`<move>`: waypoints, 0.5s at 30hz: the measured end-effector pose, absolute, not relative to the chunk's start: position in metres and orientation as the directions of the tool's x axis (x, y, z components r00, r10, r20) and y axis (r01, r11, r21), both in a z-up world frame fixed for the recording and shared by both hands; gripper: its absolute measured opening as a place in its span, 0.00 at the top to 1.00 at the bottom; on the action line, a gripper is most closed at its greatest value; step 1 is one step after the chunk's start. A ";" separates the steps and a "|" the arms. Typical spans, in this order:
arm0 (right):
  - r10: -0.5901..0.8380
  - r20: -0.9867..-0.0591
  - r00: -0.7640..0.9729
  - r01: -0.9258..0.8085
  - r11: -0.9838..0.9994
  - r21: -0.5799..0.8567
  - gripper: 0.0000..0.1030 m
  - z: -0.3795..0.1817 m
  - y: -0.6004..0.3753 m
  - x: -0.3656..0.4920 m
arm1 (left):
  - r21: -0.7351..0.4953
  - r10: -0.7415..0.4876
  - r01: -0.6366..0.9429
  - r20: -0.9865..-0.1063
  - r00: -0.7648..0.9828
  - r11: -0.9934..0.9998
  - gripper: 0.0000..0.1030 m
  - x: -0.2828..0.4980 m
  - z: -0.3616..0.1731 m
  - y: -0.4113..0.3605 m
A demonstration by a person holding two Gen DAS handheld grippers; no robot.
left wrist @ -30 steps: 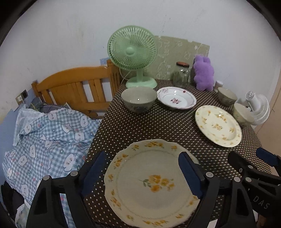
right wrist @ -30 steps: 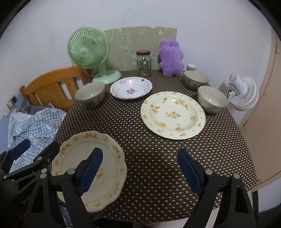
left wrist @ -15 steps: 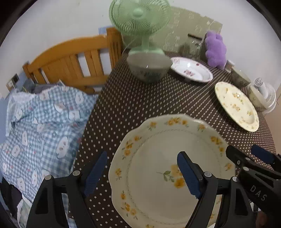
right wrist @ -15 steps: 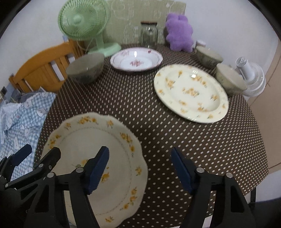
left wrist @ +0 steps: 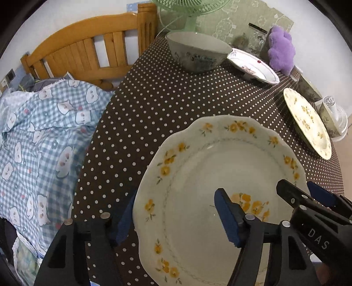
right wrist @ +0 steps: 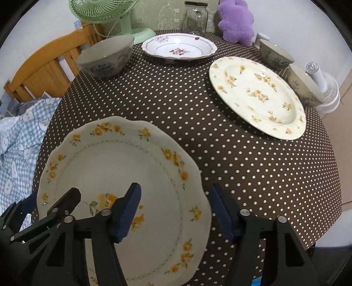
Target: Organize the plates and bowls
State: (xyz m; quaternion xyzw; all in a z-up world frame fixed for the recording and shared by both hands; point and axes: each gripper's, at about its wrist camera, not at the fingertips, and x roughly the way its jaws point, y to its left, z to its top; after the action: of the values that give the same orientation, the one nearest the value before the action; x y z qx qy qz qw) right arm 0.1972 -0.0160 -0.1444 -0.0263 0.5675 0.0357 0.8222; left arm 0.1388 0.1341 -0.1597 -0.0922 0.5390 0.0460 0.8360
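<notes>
A scalloped cream plate with yellow flowers (left wrist: pixel 211 176) (right wrist: pixel 123 167) lies at the near left of the dotted table. My left gripper (left wrist: pixel 176 216) is open and straddles its left rim, one finger above the plate, one outside the rim. My right gripper (right wrist: pixel 173 211) is open and straddles its right rim. A second yellow-flowered plate (right wrist: pixel 257 94) (left wrist: pixel 308 121) lies at the right. A white plate with pink flowers (right wrist: pixel 178 47) (left wrist: pixel 253 66) lies at the back. A grey bowl (right wrist: pixel 105 58) (left wrist: pixel 195 51) stands back left; two more bowls (right wrist: pixel 275 54) (right wrist: pixel 303 85) stand at the right.
A green fan (right wrist: pixel 105 13), a glass jar (right wrist: pixel 195 17) and a purple plush toy (right wrist: pixel 235 19) stand along the back edge. A wooden bed frame (left wrist: pixel 88 55) and checked bedding (left wrist: pixel 39 136) lie left of the table. A white fan (right wrist: pixel 323 88) stands beyond the right edge.
Both grippers have dropped and moved forward onto the near plate; each now straddles a rim of it. The jaws have narrowed somewhat. The plate has not moved.
</notes>
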 end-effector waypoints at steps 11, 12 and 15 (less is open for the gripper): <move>0.029 -0.954 0.300 -0.106 0.994 -0.003 0.40 -0.160 -0.016 0.215 | -0.100 -0.013 -0.214 -0.927 0.375 0.972 0.35 0.149 -0.166 0.137; 0.031 -0.954 0.298 -0.109 0.994 -0.001 0.41 -0.160 -0.017 0.215 | -0.099 -0.011 -0.219 -0.928 0.371 0.971 0.35 0.150 -0.166 0.138; 0.043 -0.957 0.286 -0.109 0.994 0.012 0.43 -0.160 -0.022 0.217 | -0.082 0.008 -0.225 -0.929 0.371 0.971 0.35 0.154 -0.163 0.134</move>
State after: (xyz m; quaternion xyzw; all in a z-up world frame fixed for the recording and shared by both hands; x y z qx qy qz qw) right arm 0.2168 -0.0224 -0.1602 -0.0279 0.5957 0.0475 0.8013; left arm 0.1536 0.1342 -0.1631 -0.0975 0.5565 0.0706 0.8221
